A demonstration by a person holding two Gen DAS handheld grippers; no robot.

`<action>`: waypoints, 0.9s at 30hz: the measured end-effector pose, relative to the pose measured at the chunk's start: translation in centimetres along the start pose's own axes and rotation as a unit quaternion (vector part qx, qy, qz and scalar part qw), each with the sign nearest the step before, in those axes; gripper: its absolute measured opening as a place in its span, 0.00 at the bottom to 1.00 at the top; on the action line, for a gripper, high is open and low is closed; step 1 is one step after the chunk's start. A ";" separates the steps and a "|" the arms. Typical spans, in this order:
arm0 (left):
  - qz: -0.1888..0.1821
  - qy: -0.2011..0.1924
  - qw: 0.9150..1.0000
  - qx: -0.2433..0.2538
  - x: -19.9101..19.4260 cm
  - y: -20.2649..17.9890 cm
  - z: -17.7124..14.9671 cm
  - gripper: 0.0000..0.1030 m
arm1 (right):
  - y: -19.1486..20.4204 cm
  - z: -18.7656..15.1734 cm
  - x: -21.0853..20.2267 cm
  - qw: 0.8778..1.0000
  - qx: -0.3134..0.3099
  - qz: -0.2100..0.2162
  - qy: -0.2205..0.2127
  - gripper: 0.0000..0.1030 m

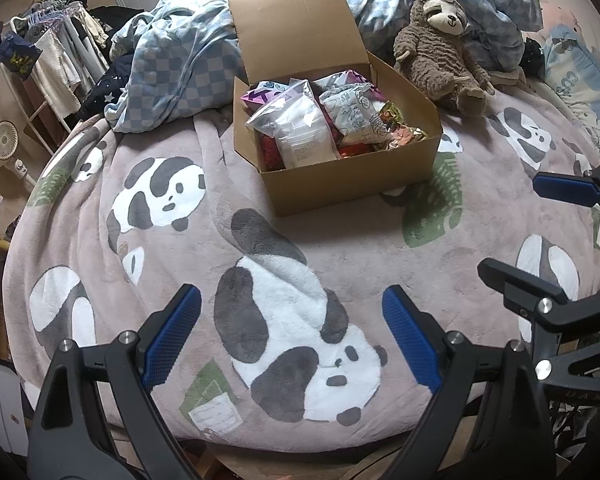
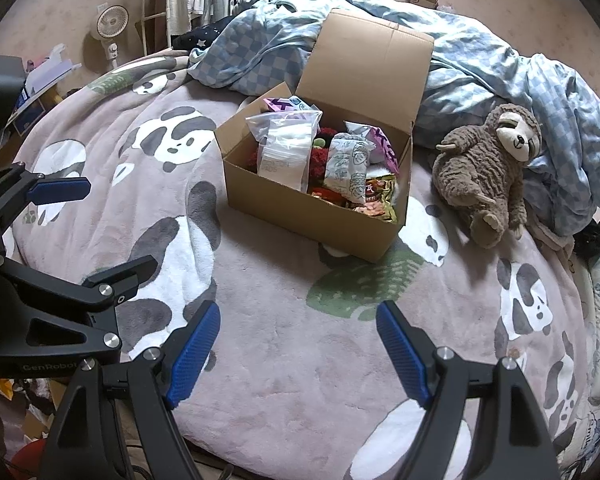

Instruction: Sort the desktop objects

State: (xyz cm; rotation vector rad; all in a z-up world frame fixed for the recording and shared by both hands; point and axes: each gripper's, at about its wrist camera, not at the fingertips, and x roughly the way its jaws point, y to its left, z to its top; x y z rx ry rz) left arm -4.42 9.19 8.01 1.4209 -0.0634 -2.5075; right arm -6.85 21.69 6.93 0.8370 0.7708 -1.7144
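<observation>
A brown cardboard box [image 1: 340, 176] sits a bit above the middle of the left wrist picture, on a pink blanket with pandas [image 1: 340, 256]. Its lid stands up at the back. The box is full of things: a clear bag of cotton pads [image 1: 300, 132], a white packet with drawings [image 1: 352, 114], a purple and white packet [image 1: 262, 94] at the back, something red and fuzzy [image 2: 320, 160], and shiny snack bags [image 2: 376, 196] in the corner. A brown sloth toy [image 1: 440, 50] sits in the upper right of the frame, outside the box, just beside it. The left gripper [image 1: 292, 334] is at the bottom of the frame, spread wide with nothing in it. The right gripper [image 2: 298, 346] is wide too and holds nothing. No small things lie loose on the blanket near the box. So this could be the end, with everything packed into the box, or a time when the things are waiting to be taken out and sorted. The pictures cannot tell which. Whether the sloth toy belongs in the box, I cannot tell.
</observation>
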 end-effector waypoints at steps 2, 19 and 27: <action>0.001 0.000 1.000 0.000 -0.1 0.0 0.0 0.89 | 0.0 0.0 -0.1 1.000 -0.001 0.000 0.000 0.79; 0.000 -0.002 1.000 -0.002 -0.3 0.1 0.0 0.89 | 0.2 0.2 -0.1 1.000 -0.007 0.001 0.000 0.79; 0.003 -0.007 1.000 0.003 -0.2 -0.4 -0.1 0.89 | 0.3 0.2 -0.2 1.000 -0.008 0.001 0.001 0.79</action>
